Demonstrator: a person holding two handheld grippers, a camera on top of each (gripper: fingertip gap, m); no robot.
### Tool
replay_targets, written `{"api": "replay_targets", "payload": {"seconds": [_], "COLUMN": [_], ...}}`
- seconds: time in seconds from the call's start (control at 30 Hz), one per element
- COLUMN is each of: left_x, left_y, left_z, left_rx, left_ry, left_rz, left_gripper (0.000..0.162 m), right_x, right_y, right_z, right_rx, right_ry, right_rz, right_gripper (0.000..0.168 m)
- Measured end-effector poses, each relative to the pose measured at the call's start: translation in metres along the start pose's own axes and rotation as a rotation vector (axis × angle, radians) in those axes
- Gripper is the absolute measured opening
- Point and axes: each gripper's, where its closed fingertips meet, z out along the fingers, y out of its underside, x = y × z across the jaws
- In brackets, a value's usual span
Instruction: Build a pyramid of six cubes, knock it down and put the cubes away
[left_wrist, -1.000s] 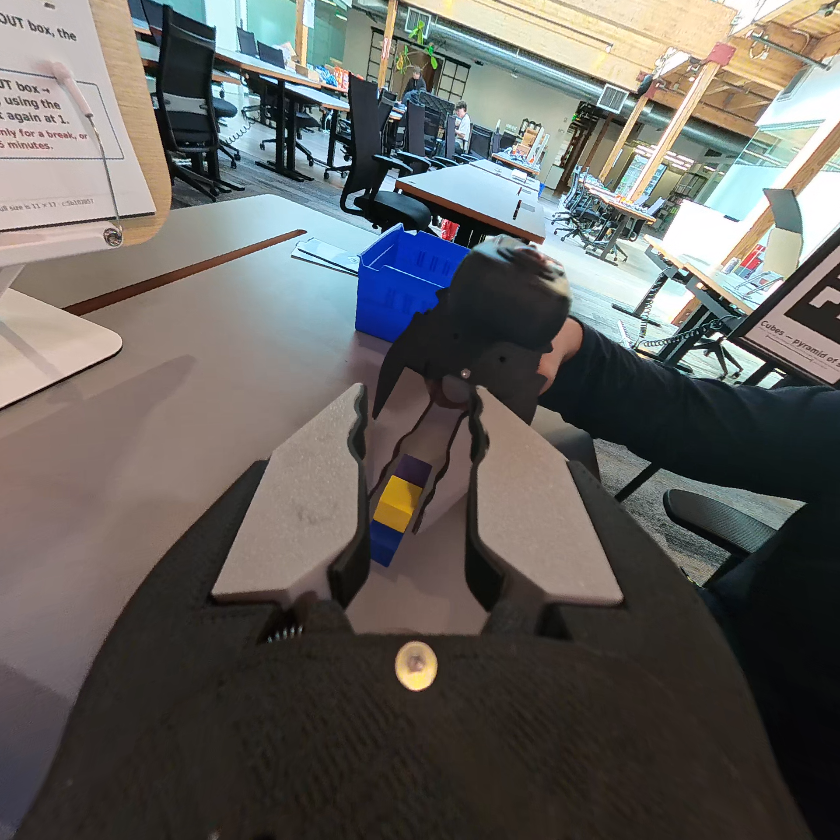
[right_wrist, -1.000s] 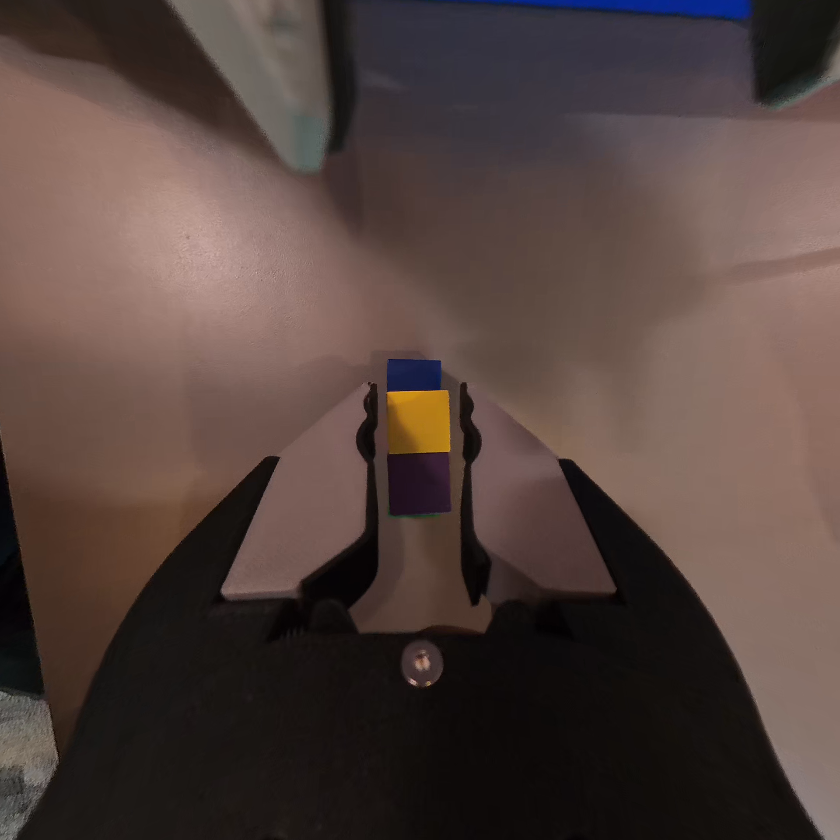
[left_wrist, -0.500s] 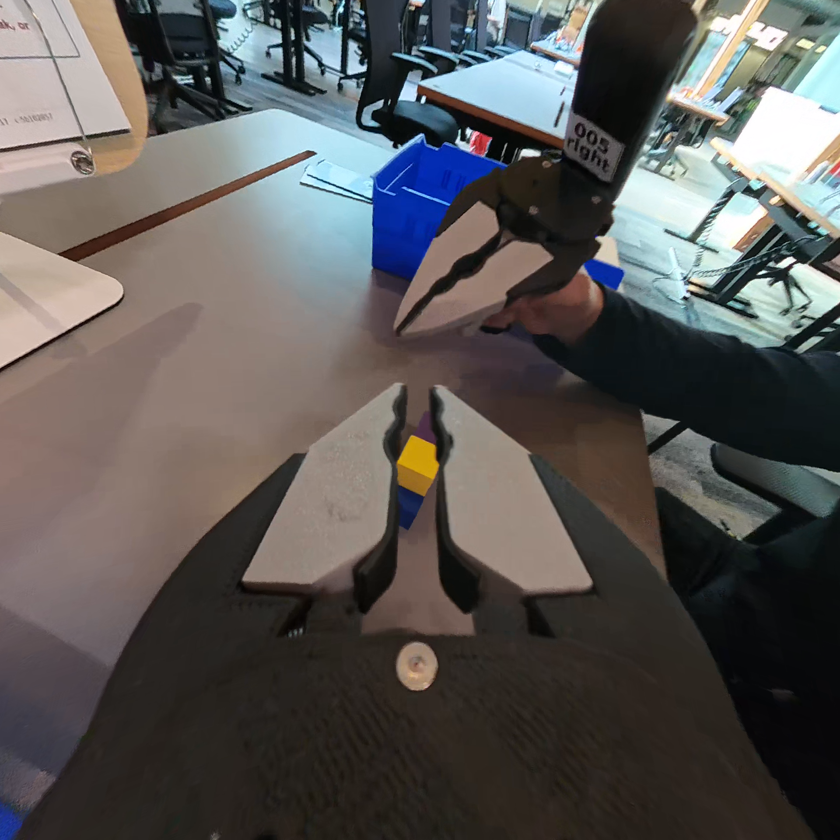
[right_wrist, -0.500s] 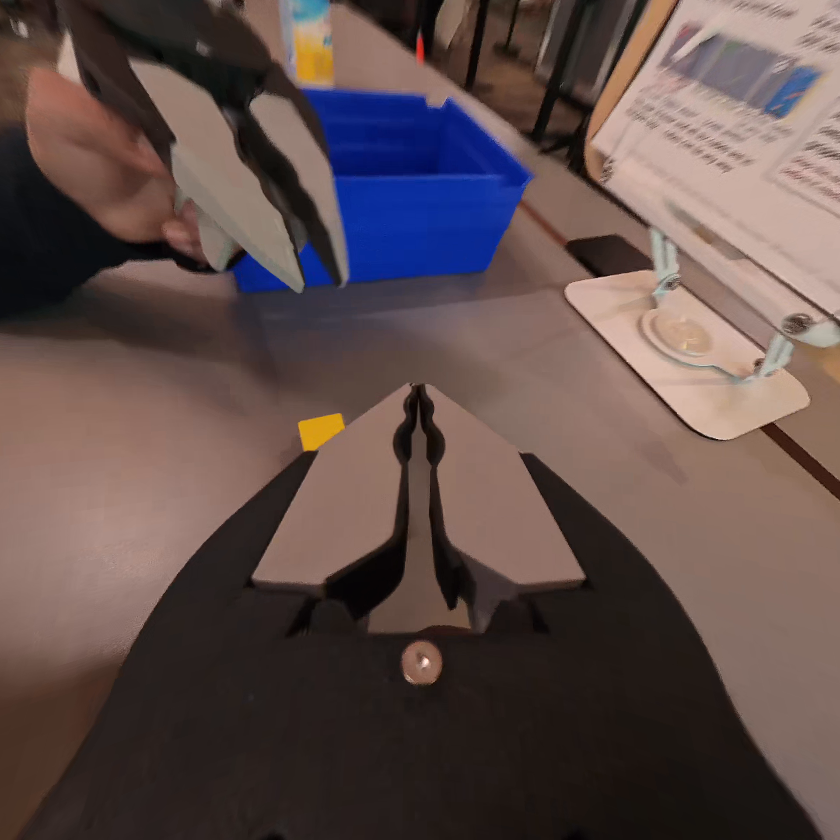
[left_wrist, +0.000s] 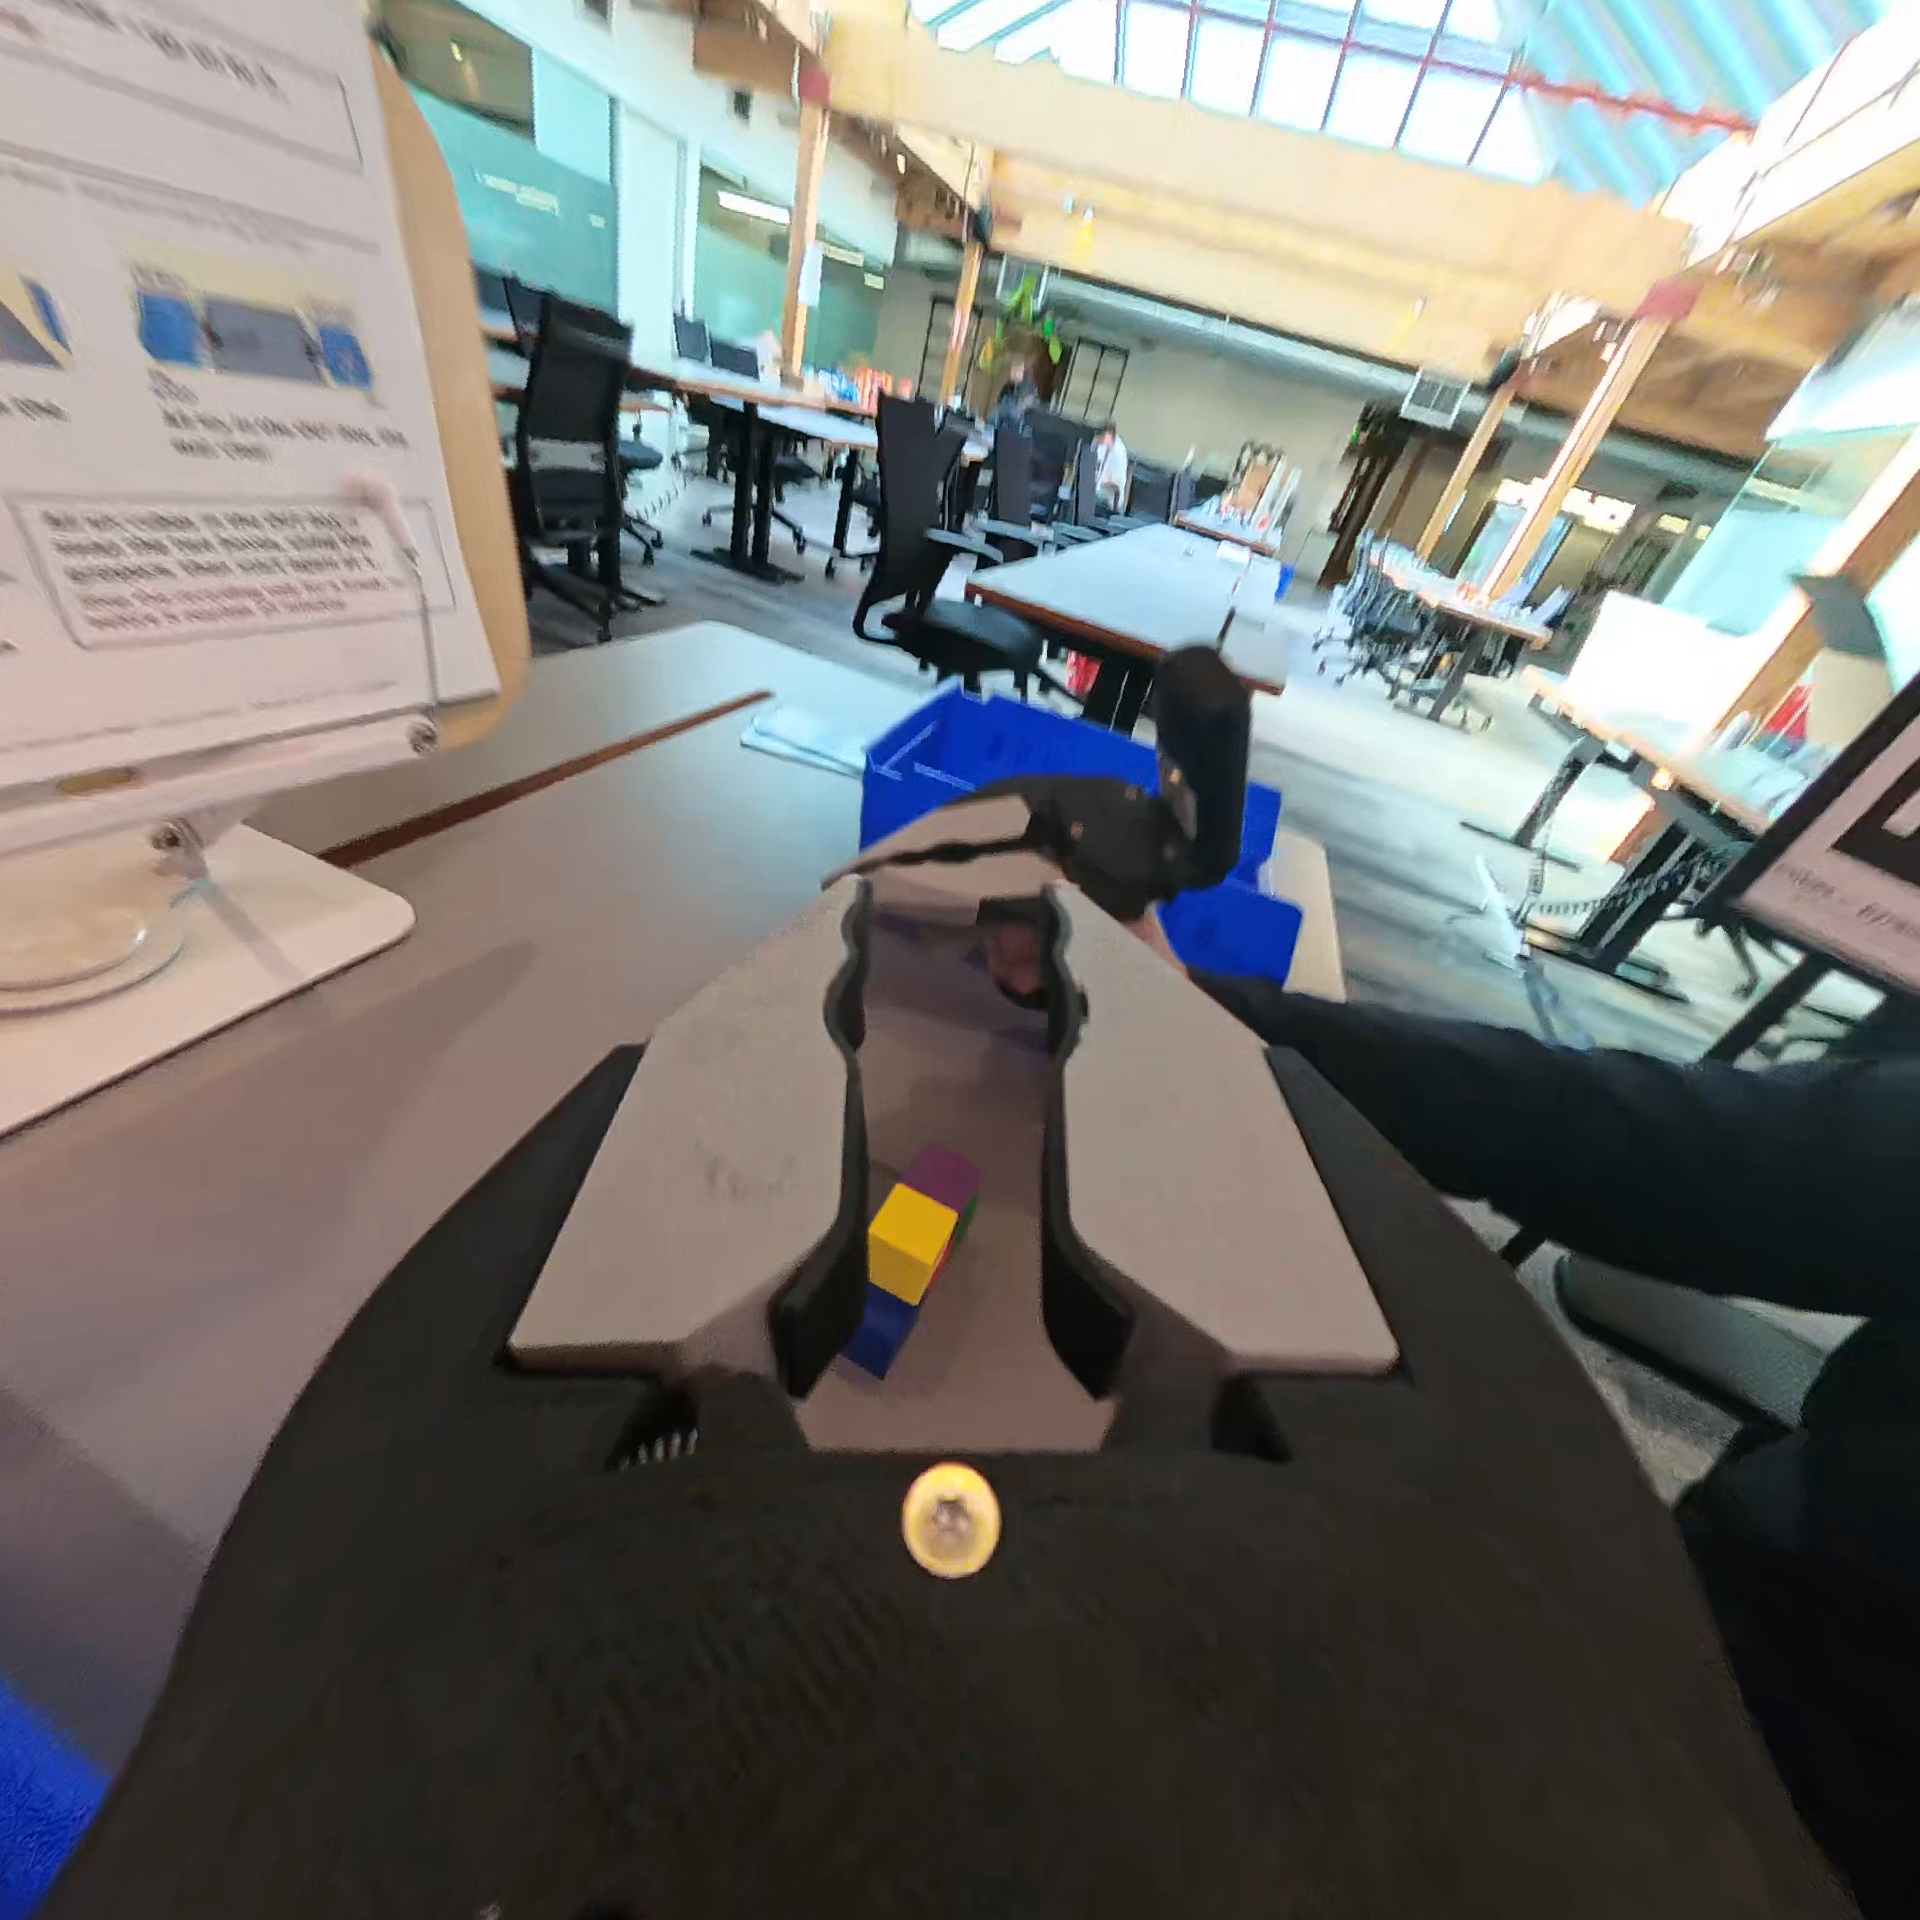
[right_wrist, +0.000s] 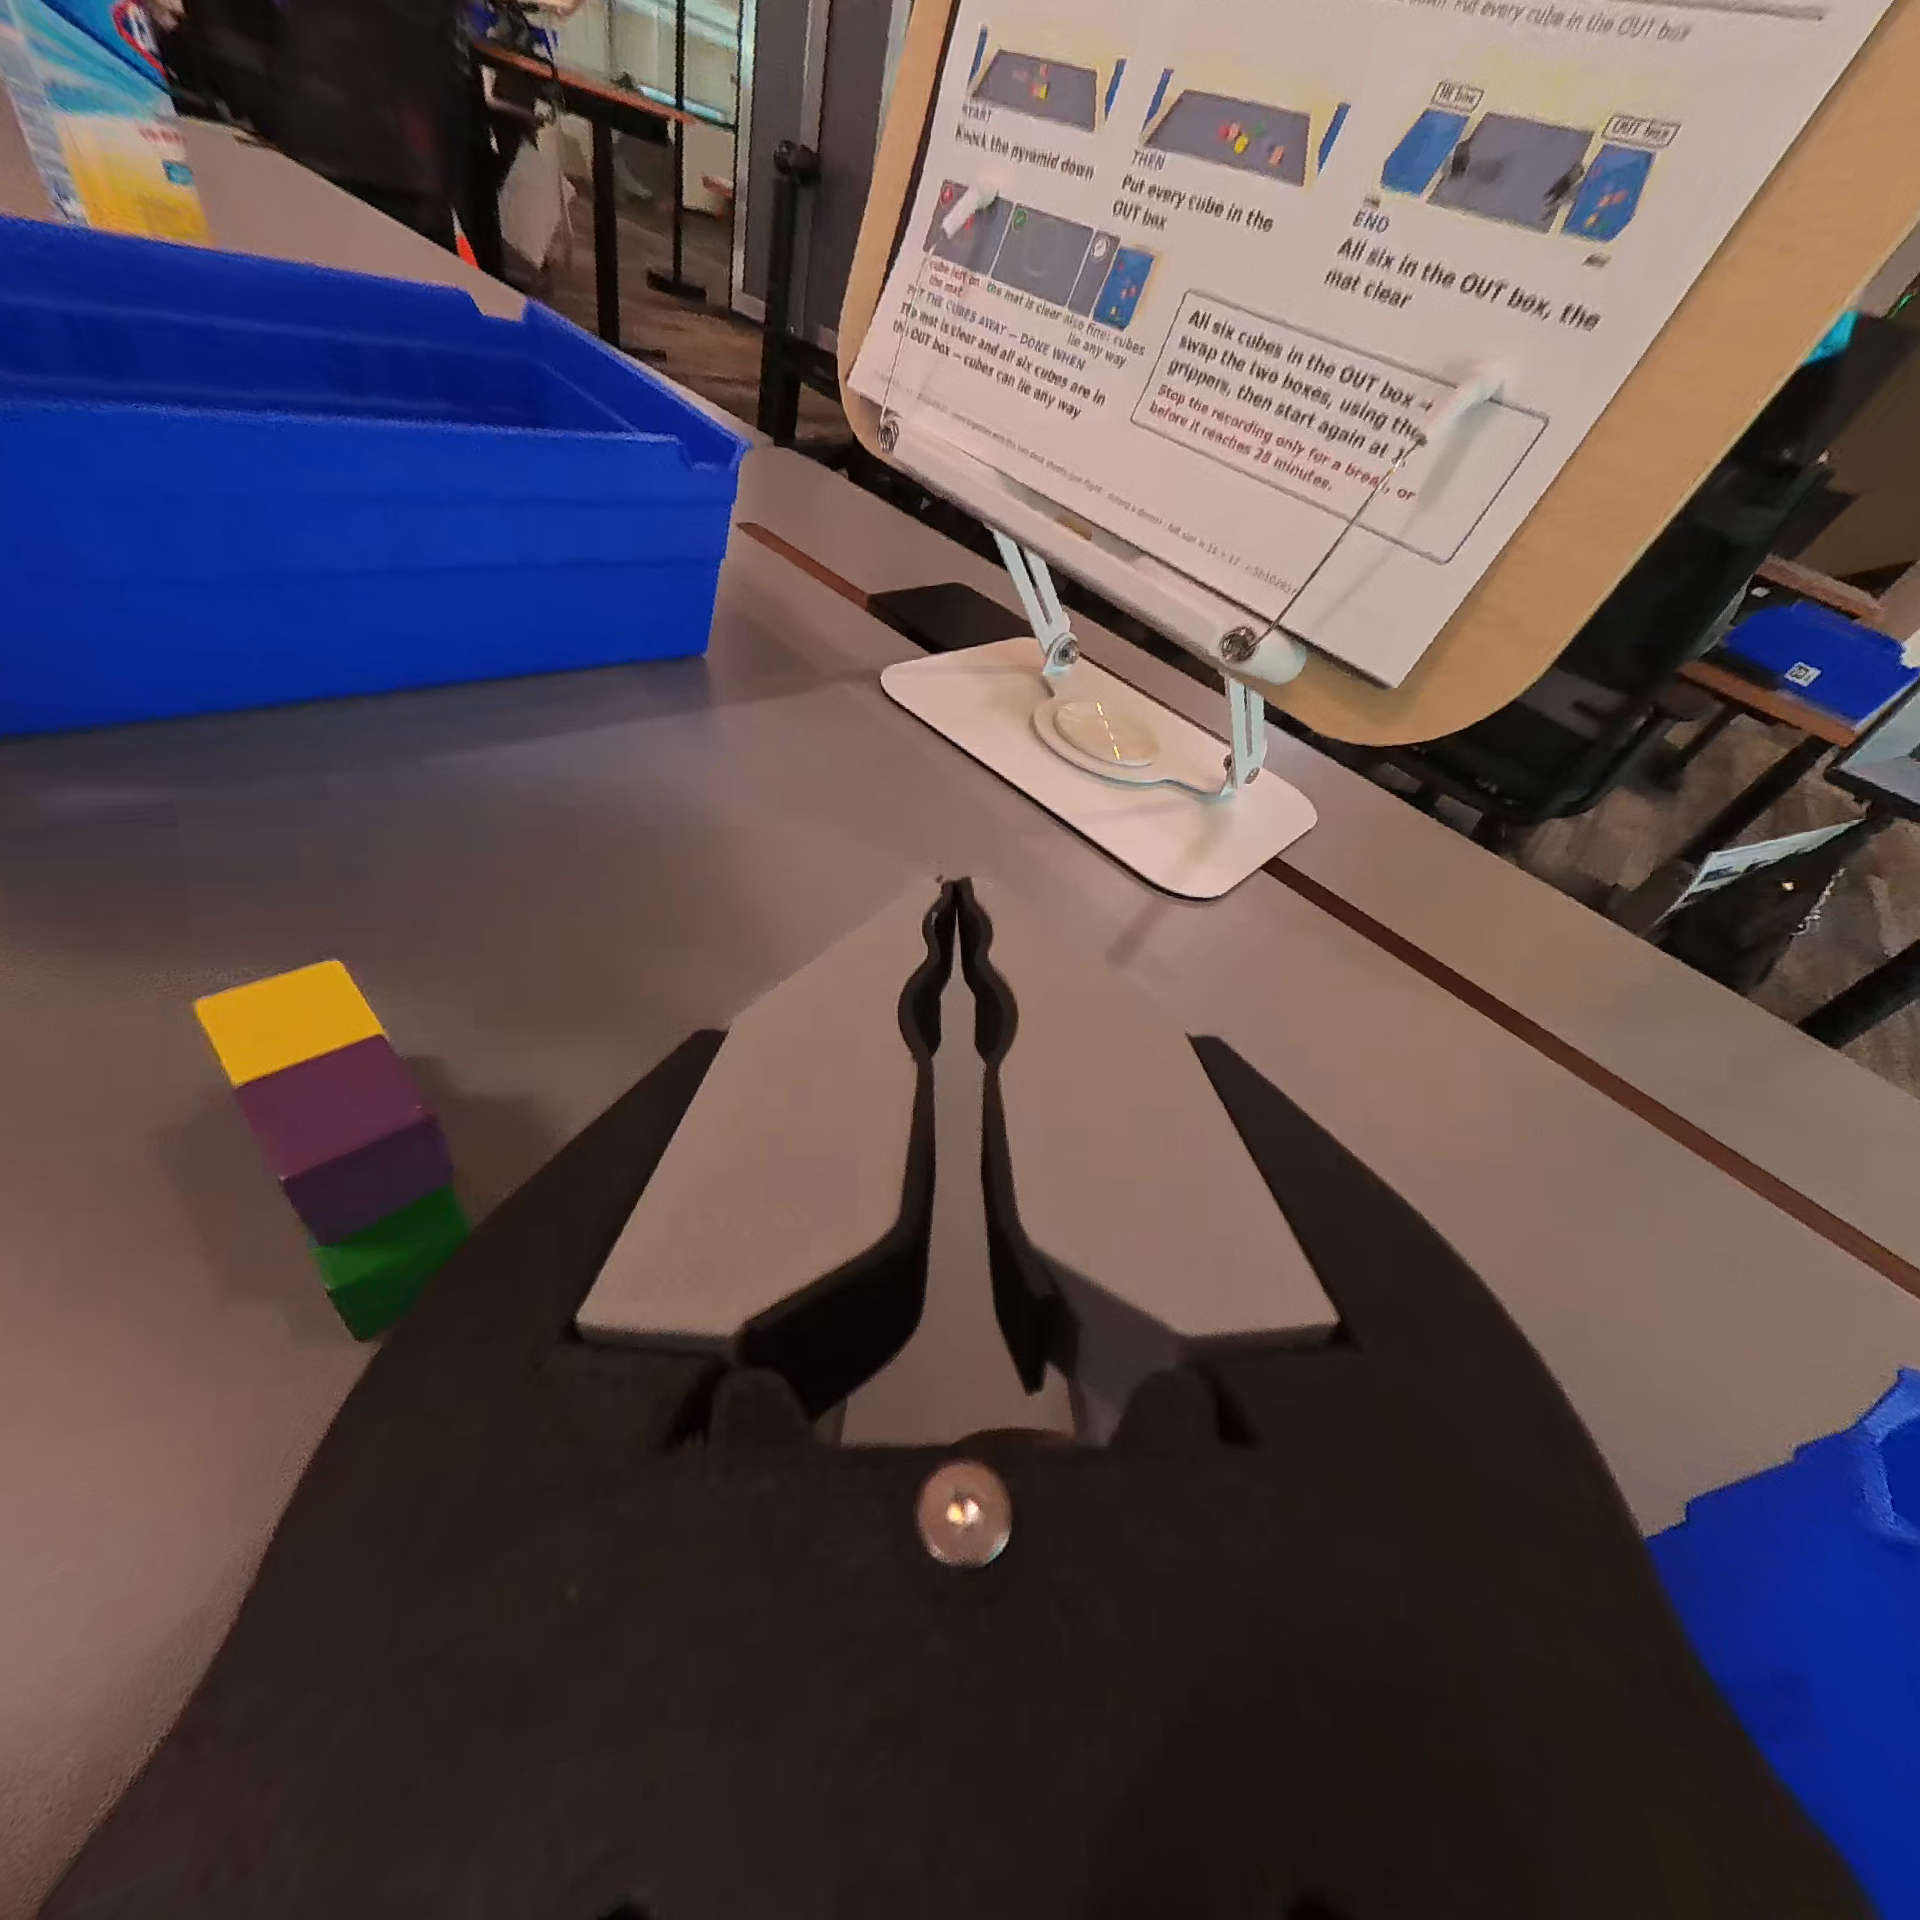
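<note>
The cube pyramid stands on the grey table, seen edge-on. In the left wrist view the yellow cube (left_wrist: 912, 1242) is on top, with a purple cube (left_wrist: 940, 1179) behind it and a blue cube (left_wrist: 883, 1335) in front. My left gripper (left_wrist: 954, 914) is open and empty, held above the pyramid, which shows through the gap between the jaws. My right gripper (right_wrist: 954, 894) is shut and empty, to the right of the pyramid and clear of it. There the yellow cube (right_wrist: 286, 1013), purple cube (right_wrist: 343, 1132) and green cube (right_wrist: 390, 1262) show. The right gripper (left_wrist: 1039, 842) also appears ahead in the left wrist view.
A blue bin (right_wrist: 343, 520) stands beyond the pyramid in the right wrist view. Another blue bin (left_wrist: 1039, 758) is behind the right gripper, and its corner (right_wrist: 1818, 1610) shows at lower right. An instruction board on a white stand (right_wrist: 1101, 748) sits at the table's back edge. To reach the purple cube (left_wrist: 940, 1179) in a straight line is about 12 cm for my right fingers, about 20 cm for my left. Seen from the right wrist view (right_wrist: 339, 1116) as well.
The right gripper let go of the cubes, shut and drew back to the pyramid's right. The left gripper narrowed, then opened wide again and tilted up over the pyramid.
</note>
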Motion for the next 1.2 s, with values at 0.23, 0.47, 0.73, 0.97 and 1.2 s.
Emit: {"api": "replay_targets", "payload": {"seconds": [0.23,0.47,0.73,0.97,1.2], "left_x": [-0.077,-0.146,-0.160,-0.177,-0.140], "left_y": [-0.031,0.088,0.153,0.167,0.051], "left_z": [-0.100,-0.130,-0.135,-0.147,-0.104], "left_rx": [-0.103,-0.576,-0.896,-1.042,-0.350], "left_ry": [-0.324,-0.401,-0.506,-0.650,-0.411], "left_rz": [0.130,-0.052,-0.080,-0.003,0.017], "left_gripper": [0.028,0.036,0.041,0.028,0.027], "right_x": [-0.007,-0.009,-0.009,-0.011,-0.044], "right_y": [0.010,0.017,0.015,0.012,-0.006], "right_z": [0.003,0.011,0.008,0.006,0.005], "right_rx": [-0.004,-0.033,-0.026,-0.011,0.059], "right_ry": [-0.008,0.023,0.028,0.009,-0.214], "right_rz": [-0.055,-0.112,-0.116,-0.109,0.019], "right_gripper": [0.000,0.000,0.000,0.000,0.001]}}
